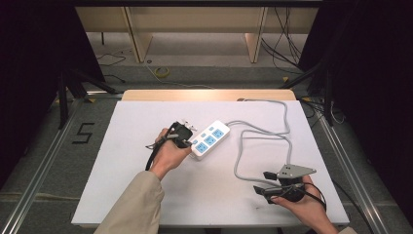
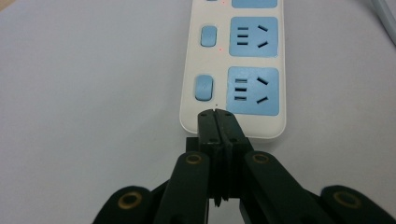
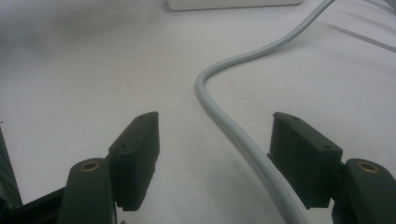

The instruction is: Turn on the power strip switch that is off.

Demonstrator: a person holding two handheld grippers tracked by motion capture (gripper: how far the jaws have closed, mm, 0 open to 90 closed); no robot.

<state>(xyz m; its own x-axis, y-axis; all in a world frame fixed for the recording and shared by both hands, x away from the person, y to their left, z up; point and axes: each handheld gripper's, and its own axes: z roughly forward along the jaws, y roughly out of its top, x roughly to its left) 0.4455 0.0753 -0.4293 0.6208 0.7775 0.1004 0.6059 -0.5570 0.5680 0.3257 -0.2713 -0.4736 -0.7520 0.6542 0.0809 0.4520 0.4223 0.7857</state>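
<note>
White covers the whole surface (image 1: 146, 185) I'm working over, and on it, a little left of centre, lies the power strip (image 1: 210, 139), its long axis running diagonally away to the right. Its grey cord (image 1: 263, 141) leaves the far end and loops back toward my right side. My left tool (image 2: 215, 113) is the nearer one: its jaws are pressed fully together, holding nothing, with the tips resting on or just above the strip's near end, right below the first blue switch (image 2: 204, 87) and beside the first blue socket (image 2: 252, 91). I judge a short push straight along the strip's axis would land on that switch. My right tool (image 3: 215, 154) sits well apart near the surface's front right, jaws wide open and empty, straddling a bend of cord.
</note>
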